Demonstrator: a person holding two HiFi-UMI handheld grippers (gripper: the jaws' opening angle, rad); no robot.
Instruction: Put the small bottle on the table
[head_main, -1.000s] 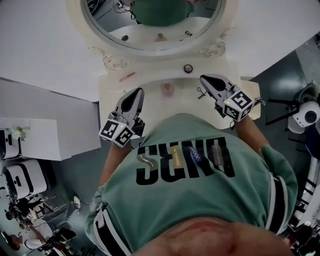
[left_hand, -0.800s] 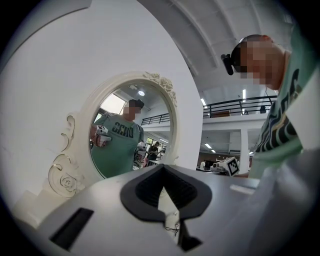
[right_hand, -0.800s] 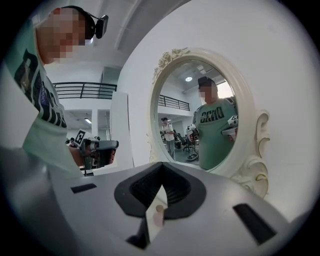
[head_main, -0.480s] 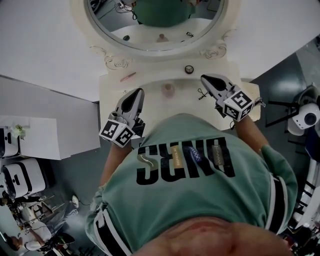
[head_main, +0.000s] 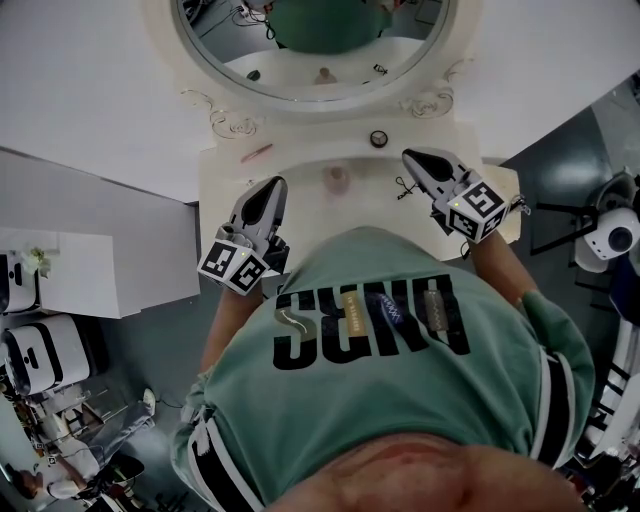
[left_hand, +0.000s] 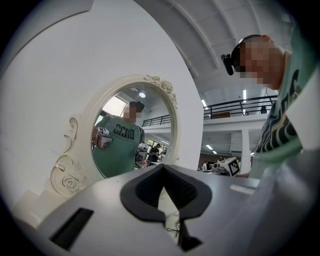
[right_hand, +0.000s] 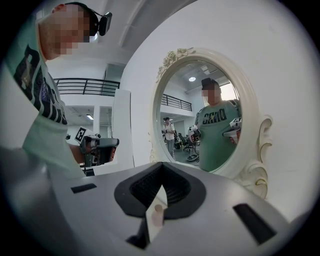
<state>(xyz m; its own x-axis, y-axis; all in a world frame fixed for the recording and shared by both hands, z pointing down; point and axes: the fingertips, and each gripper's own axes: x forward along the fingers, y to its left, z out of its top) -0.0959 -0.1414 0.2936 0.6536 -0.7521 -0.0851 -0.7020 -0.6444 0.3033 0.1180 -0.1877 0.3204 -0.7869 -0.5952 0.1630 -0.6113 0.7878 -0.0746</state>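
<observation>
The small pinkish bottle stands upright on the cream vanity table, below the oval mirror. Neither gripper touches it. My left gripper hovers over the table's left part, to the left of the bottle, its jaws together and empty. On the other side, over the right part, my right gripper is shut and holds nothing. In the right gripper view the bottle shows through the slit below the closed jaws. The left gripper view shows its closed jaws above the table.
A small dark round jar sits near the mirror base. A pink stick lies at the table's left rear. A black clip lies right of the bottle, below the right gripper. White furniture stands to the left.
</observation>
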